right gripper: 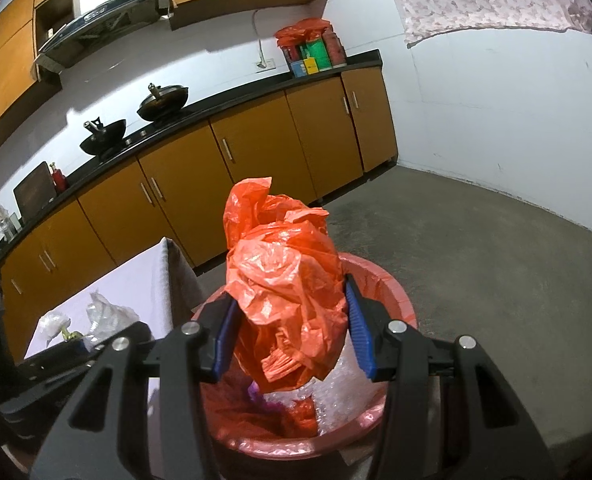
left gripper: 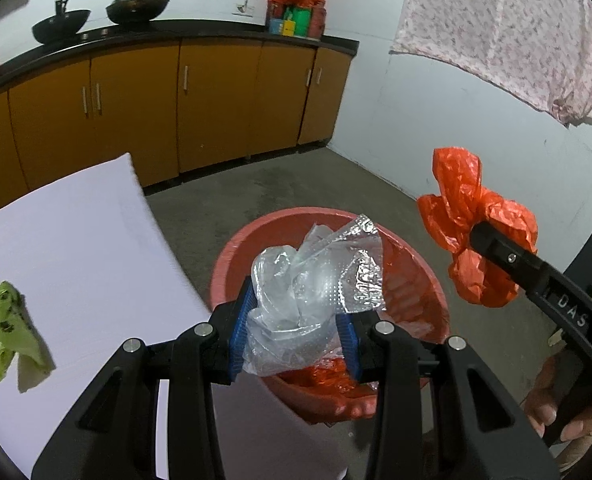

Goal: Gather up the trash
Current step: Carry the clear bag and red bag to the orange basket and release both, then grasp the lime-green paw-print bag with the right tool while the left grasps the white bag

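**Trash over the bin, more left on the desk**

Trash is mid-delivery: the left tool (left gripper: 292, 332) clenches a clear plastic wad (left gripper: 315, 276) right above the red bin (left gripper: 423, 280), and the right tool (right gripper: 292, 332) grips a crumpled orange bag (right gripper: 284, 292) over the same bin, which already holds plastic scraps. Neither piece is dropped yet. A green wrapper (left gripper: 6, 312) lies on the white desk (left gripper: 88, 248), and more clear plastic (right gripper: 104, 312) waits there. Nothing blocks the bin's mouth; the two tools crowd each other.
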The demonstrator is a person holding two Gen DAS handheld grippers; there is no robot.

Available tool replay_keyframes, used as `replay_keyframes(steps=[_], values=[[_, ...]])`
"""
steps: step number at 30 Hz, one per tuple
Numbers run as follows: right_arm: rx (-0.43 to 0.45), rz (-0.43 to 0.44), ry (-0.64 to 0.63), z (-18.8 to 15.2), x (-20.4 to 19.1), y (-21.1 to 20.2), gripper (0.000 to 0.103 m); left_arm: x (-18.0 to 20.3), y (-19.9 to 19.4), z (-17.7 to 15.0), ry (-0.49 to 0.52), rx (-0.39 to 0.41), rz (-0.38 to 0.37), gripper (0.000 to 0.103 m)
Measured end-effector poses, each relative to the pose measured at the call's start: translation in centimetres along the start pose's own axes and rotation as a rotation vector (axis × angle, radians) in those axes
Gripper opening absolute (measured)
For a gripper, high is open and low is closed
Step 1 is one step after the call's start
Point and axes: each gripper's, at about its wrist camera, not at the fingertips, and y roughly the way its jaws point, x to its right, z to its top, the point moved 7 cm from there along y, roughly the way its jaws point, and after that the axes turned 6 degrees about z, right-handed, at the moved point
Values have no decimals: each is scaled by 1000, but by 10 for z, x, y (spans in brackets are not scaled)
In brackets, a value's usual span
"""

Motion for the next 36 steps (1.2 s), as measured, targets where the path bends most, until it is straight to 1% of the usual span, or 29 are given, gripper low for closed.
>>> replay_keyframes(steps=[5,7,9,10,11,12,14,18,20,23,26,29,32,36], values=[[2,3,17,2,8,4,48,8,12,0,14,-17,-8,39],[3,6,26,3,9,6,50,10,16,0,19,-23,-9,39],[2,14,42,4,11,8,52,10,22,0,21,-34,-9,46],[-1,18,51,4,11,8,55,10,23,-1,18,-38,-10,54],[-4,24,61,3,13,9,59,9,24,-1,15,-39,-10,59],[-5,26,67,3,13,10,60,8,25,-2,13,-39,-11,62],[-10,29,76,0,16,11,63,5,25,-4,7,-42,-9,66],[-21,21,80,-6,18,11,64,-9,23,-8,-16,-48,16,67],[-25,21,81,-8,17,11,64,-14,20,-9,-25,-45,31,70],[-28,24,75,-6,13,12,64,-25,13,-11,-35,-34,60,71],[-34,38,57,-6,2,13,64,-44,-1,-11,-61,-9,90,71],[-47,65,16,-10,-18,15,64,-64,-16,-9,-94,20,121,74],[-66,99,-19,-16,-40,17,64,-93,-38,-8,-130,61,167,76],[-116,178,-75,-31,-85,28,64,-143,-70,-10,-178,117,257,81]])
